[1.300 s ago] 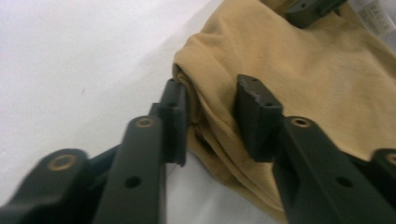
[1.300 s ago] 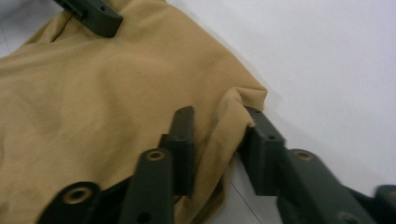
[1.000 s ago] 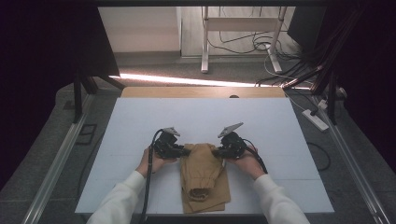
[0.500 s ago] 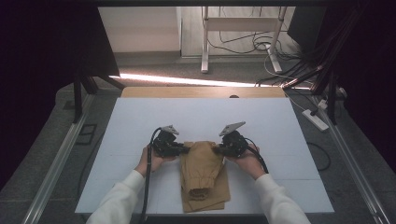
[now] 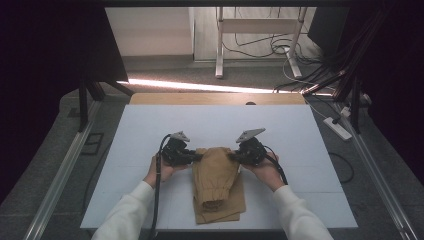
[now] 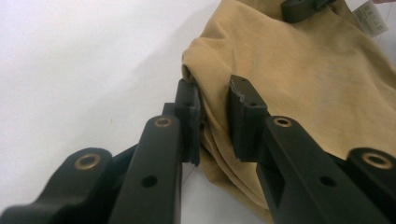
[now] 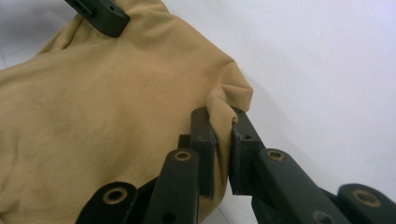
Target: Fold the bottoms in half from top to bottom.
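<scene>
I am holding both grippers at the far corners of the tan garment (image 5: 216, 182), which is lying folded at the lower centre of the white table (image 5: 125, 150). The left gripper (image 6: 212, 119) is pinching its corner fold; the right gripper (image 7: 222, 135) is clamped on its own. Against the earlier high views, little is changing: the far edge is sitting slightly lower in frame, so the fold is barely progressing.

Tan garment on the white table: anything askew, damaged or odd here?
Nothing stands out. The tan garment lies folded near the front edge of the white table, its far corners pinched by the left claw and the right claw. No tear shows.
</scene>
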A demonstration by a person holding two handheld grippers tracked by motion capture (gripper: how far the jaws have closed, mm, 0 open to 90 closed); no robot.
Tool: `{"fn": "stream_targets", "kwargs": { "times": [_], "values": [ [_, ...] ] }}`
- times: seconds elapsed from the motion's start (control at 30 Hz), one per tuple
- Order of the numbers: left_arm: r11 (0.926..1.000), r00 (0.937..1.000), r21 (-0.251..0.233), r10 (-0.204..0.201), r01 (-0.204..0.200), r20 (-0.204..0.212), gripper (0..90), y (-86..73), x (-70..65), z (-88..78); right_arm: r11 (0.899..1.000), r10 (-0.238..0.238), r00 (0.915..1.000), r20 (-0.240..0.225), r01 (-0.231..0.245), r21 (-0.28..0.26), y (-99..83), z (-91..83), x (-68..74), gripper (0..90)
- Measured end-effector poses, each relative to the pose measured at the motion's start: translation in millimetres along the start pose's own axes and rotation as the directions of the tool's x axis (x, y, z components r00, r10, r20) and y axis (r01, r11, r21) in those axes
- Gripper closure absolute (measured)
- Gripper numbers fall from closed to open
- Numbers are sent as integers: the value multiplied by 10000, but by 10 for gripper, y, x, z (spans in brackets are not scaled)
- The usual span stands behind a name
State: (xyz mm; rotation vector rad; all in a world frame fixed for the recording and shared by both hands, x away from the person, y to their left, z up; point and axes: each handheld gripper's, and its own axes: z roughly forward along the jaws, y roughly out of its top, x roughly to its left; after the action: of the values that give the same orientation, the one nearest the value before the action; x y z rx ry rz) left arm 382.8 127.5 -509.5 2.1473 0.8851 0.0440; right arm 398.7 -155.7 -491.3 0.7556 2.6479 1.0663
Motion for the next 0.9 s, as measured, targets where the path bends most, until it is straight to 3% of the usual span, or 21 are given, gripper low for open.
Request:
{"fn": "stream_targets", "kwargs": {
  "times": [0.33,0.5,0.9],
  "values": [
    [9996,9998,-208,212,-214,-54,754,165,83,-23,9996,14,9996,271,-6,-298,72,-44,-69,830],
    [9987,9987,-355,344,-357,-384,756,340,152,-15,9987,110,9979,630,-78,-507,171,-80,-188,831],
    [9965,9959,-536,599,-636,-679,756,618,334,81,9960,522,9885,1421,-413,-789,323,-50,-475,830]
  ]
}}
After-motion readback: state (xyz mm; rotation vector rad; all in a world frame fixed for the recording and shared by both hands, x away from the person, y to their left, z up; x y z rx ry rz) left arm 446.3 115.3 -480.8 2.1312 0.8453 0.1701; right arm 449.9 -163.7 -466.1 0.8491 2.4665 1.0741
